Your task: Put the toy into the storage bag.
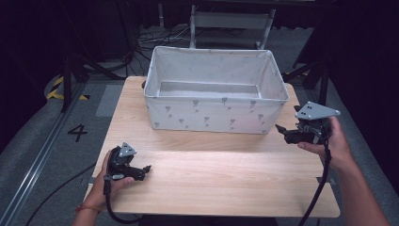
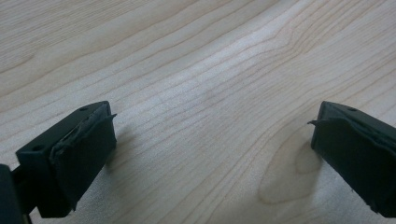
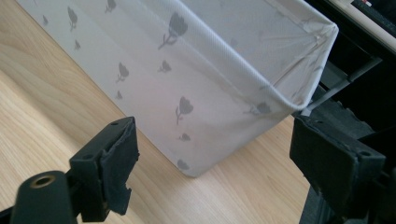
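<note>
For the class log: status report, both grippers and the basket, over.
Left gripper open, low over table. Right gripper open, beside fabric basket, not touching. Nothing in the way.

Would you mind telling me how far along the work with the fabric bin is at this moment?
Nothing looks done yet: the fabric bin sits upright on the table. In hand: the right gripper is open, aimed at the bin's near right corner without touching. The left gripper is open over bare wood. Any grasping or handling of the bin remains.

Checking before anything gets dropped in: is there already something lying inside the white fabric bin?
No: in the high view the fabric bin shows only its bare grey floor, with nothing on it.
</note>
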A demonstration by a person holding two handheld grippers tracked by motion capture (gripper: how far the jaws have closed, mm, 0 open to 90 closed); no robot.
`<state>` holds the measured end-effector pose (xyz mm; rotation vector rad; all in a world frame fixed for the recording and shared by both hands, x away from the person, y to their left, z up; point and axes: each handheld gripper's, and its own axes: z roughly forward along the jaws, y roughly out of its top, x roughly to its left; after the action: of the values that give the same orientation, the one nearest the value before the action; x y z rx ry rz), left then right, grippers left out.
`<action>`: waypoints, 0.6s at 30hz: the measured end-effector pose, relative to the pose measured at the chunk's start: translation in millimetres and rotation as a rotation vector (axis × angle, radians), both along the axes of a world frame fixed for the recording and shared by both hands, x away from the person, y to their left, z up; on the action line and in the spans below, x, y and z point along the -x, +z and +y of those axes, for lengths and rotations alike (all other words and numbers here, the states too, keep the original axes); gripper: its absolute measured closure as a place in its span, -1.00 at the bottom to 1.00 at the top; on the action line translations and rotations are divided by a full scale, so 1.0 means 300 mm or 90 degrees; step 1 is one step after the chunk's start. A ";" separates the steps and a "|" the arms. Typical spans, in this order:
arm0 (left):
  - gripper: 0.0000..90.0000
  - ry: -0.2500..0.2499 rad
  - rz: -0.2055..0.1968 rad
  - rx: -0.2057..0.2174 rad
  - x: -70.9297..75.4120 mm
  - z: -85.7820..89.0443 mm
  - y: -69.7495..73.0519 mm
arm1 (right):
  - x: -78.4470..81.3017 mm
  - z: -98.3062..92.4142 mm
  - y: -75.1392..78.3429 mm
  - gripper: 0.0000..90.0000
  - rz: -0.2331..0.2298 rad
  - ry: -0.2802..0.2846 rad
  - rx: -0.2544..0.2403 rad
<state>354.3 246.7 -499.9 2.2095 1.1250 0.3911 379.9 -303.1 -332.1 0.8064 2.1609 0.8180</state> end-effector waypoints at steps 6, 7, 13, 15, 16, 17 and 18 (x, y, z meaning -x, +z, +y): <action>-0.99 0.000 0.000 0.000 0.000 0.000 0.000 | 0.013 -0.015 -0.044 -0.64 0.007 -0.016 0.018; -0.99 0.000 0.000 0.000 0.000 0.000 0.000 | 0.015 -0.019 -0.051 -0.64 0.011 -0.018 0.019; -0.99 0.000 0.001 0.000 0.000 0.000 0.000 | 0.030 -0.034 -0.101 -0.64 0.022 -0.020 0.029; -0.99 0.000 0.000 0.000 0.000 0.000 0.000 | 0.035 -0.039 -0.118 -0.64 0.025 -0.018 0.030; -0.99 0.000 0.000 0.000 0.000 0.000 0.000 | 0.035 -0.039 -0.118 -0.64 0.025 -0.018 0.030; -0.99 0.000 0.000 0.000 0.000 0.000 0.000 | 0.039 -0.042 -0.129 -0.64 0.029 -0.016 0.030; -0.99 0.000 0.001 -0.001 0.000 0.000 0.000 | 0.043 -0.046 -0.141 -0.64 0.032 -0.015 0.031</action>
<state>354.3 246.7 -499.7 2.2112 1.1250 0.3903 367.1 -316.9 -374.3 0.8336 2.2028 0.7372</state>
